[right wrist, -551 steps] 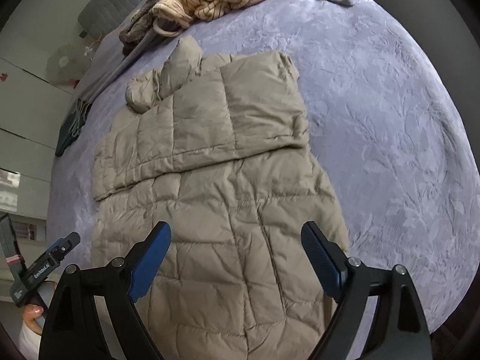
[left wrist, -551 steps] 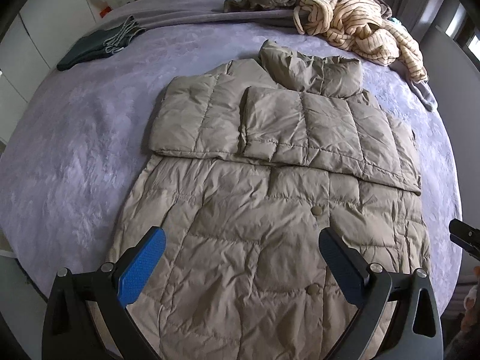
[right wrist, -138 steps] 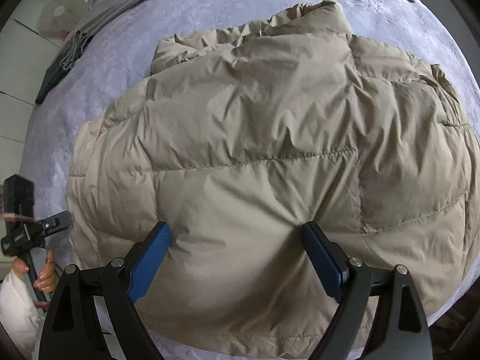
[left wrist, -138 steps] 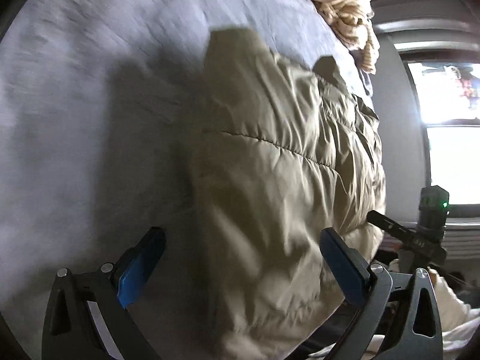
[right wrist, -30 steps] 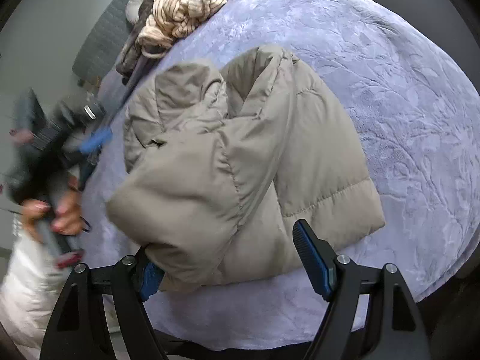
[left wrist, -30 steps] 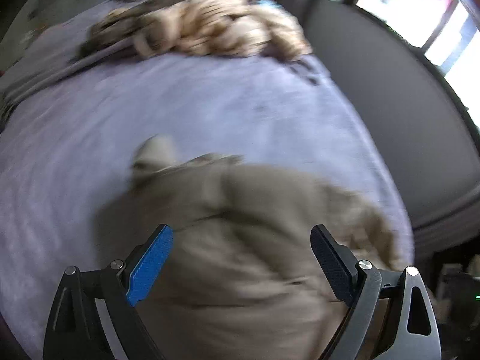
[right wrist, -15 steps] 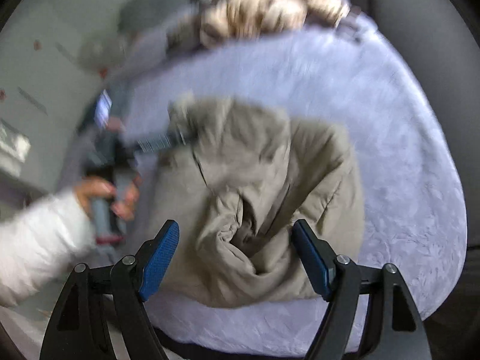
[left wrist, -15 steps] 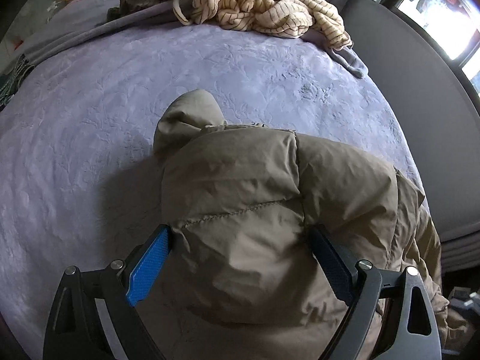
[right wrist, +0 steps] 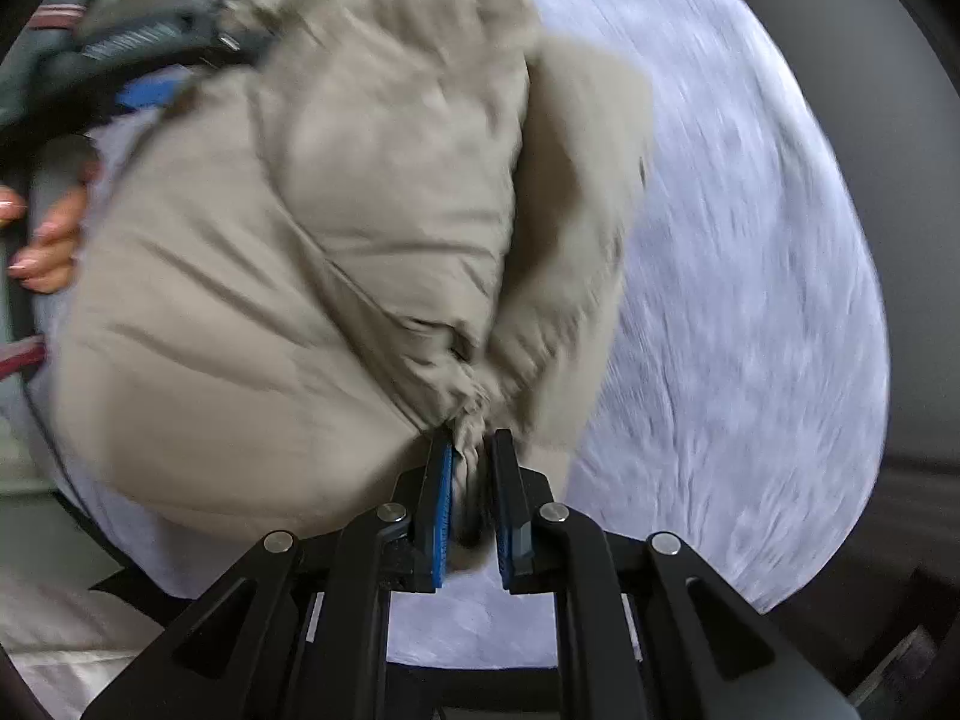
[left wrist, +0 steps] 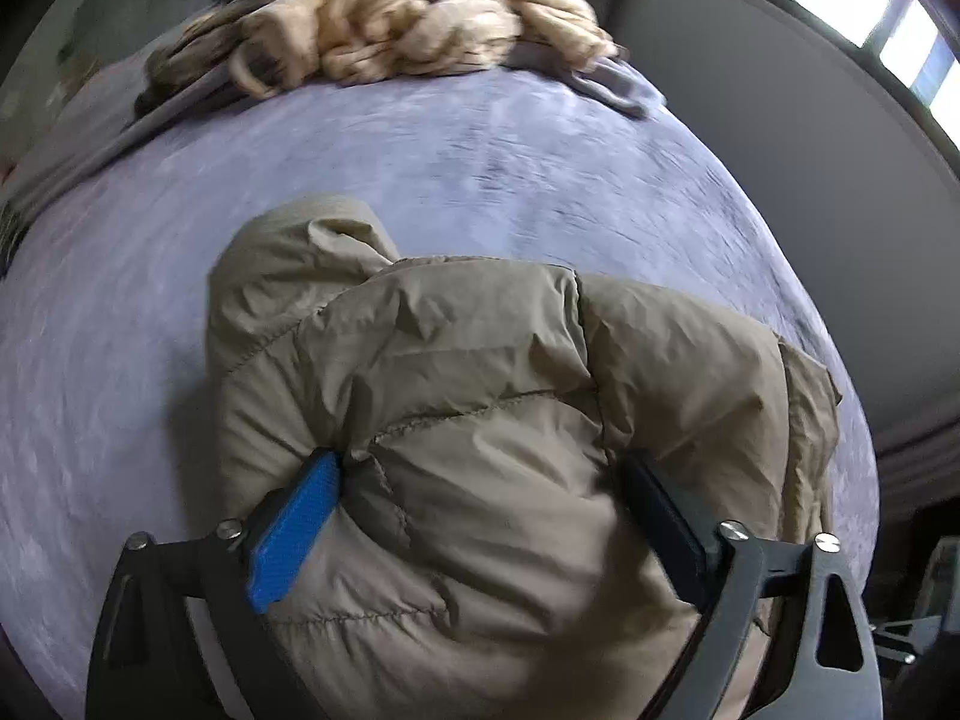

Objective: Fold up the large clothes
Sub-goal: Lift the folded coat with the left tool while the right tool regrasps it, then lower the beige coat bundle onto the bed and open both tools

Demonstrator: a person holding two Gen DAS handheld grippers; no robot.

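A beige puffer jacket point(left wrist: 480, 360) lies folded into a thick bundle on the purple bed cover point(left wrist: 420, 150). My left gripper point(left wrist: 480, 462) is pushed down into it, its jaws wide and still opening, with a bulge of jacket between the fingers. In the right wrist view the jacket point(right wrist: 300, 240) fills the left half, blurred. My right gripper point(right wrist: 471, 438) points straight down, its jaws closing on a bunched edge of the jacket pinched between the blue pads point(right wrist: 444, 492). The left gripper point(right wrist: 150, 60) shows blurred at the jacket's far side, held by a person's hand point(right wrist: 42, 240).
A pile of striped cream and brown clothes point(left wrist: 420, 30) lies at the far end of the bed. A grey wall point(left wrist: 780, 150) runs along the bed's right side. Bare bed cover point(right wrist: 750, 240) stretches right of the jacket. A white sleeve point(right wrist: 60, 630) is at the lower left.
The right gripper has dropped onto the jacket's edge and closed on a bunch of fabric. The left gripper has sunk forward into the bundle.
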